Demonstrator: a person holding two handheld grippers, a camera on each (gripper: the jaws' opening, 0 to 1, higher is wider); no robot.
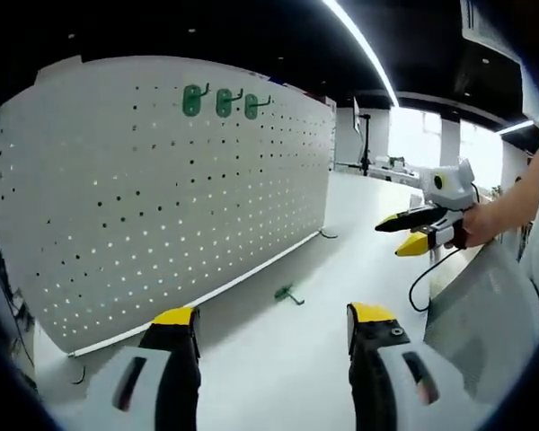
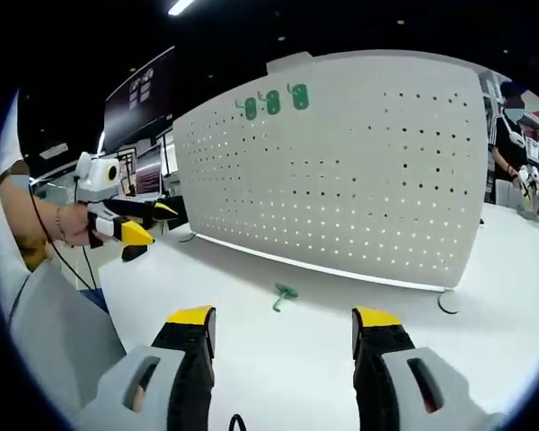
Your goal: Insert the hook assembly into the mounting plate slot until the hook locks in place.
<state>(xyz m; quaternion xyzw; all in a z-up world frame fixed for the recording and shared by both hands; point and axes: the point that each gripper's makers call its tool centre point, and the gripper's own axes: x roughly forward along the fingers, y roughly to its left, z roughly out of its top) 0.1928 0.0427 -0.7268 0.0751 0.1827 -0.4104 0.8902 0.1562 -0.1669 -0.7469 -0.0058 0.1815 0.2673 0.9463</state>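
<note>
In the left gripper view the left gripper rises from the bottom, its yellow-tipped jaws wide apart with bare table between them. In the right gripper view the right gripper stands the same way, jaws spread and holding nothing.

Each gripper also shows in the other's view, held level above the table by a hand gripping its rear, the forearm reaching in from the side. From there the right gripper's jaws look slightly parted.

Past the jaw tips, a loose green hook lies flat on the white table, well clear of both grippers and just short of the pegboard's foot. Open tabletop surrounds it on all sides.

The white pegboard stands upright across the table, its bottom edge along the surface and a small foot at one end. Three green hooks hang in a row near its top edge. Beyond its end edge the table runs on toward a lit room.
</note>
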